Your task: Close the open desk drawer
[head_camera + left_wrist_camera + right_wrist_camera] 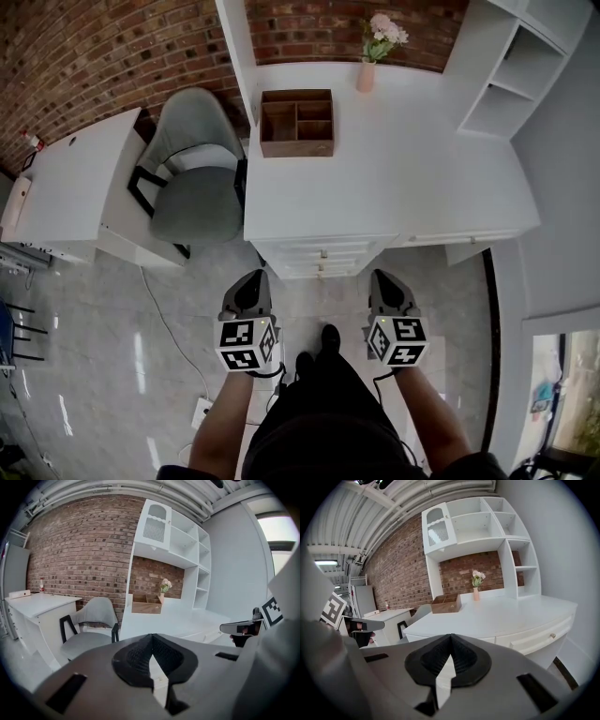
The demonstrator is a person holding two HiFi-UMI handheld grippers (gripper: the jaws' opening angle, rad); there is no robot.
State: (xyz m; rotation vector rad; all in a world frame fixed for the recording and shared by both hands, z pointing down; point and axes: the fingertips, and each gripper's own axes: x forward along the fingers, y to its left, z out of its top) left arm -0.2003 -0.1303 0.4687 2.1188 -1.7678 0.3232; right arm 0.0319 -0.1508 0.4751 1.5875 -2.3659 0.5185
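Jutting drawers half hidden under desk

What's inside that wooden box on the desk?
Head view shows the wooden box split by dividers into compartments, all apparently empty. Shadow hides parts of their floors; gripper views show only its outside.

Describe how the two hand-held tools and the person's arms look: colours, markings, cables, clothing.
The left tool and right tool each have a smooth grey tapered body with black ribbed pads inside. Each carries a white cube printed with black square markers, and a thin black cable trails back. Forearms are bare; clothing is black.
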